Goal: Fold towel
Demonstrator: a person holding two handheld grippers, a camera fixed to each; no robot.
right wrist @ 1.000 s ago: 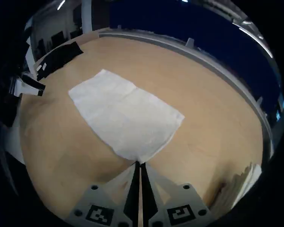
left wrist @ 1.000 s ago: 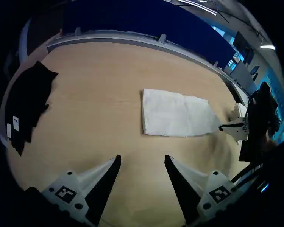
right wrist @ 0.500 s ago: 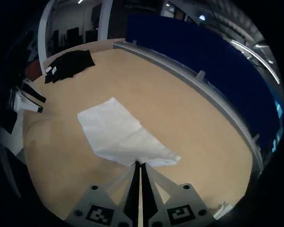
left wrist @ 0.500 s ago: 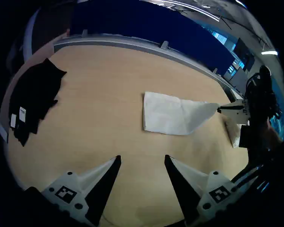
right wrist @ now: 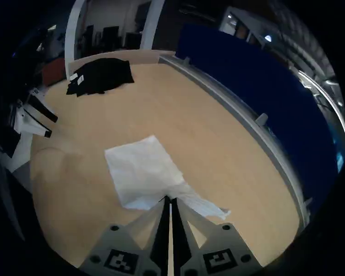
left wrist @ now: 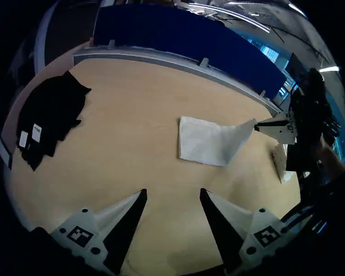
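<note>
A white towel (left wrist: 209,145) lies on the wooden table (left wrist: 126,124), its right corner lifted off the surface. My right gripper (right wrist: 169,201) is shut on that raised corner of the towel (right wrist: 142,172), and the cloth hangs from it toward the table. In the left gripper view the right gripper (left wrist: 257,126) is seen at the far right, held by a person's hand, pulling the corner up. My left gripper (left wrist: 171,195) is open above the table's near side, well short of the towel, with nothing between its fingers.
A black garment (left wrist: 46,117) with white tags lies at the table's left end, also seen as the black garment (right wrist: 99,76). A blue partition (left wrist: 181,39) runs along the far edge. A folded pale cloth (left wrist: 280,163) lies near the right edge.
The right gripper has lifted the towel's corner higher and carried it inward over the towel, so the flat part looks shorter. The left gripper has stayed open and drawn back slightly.
</note>
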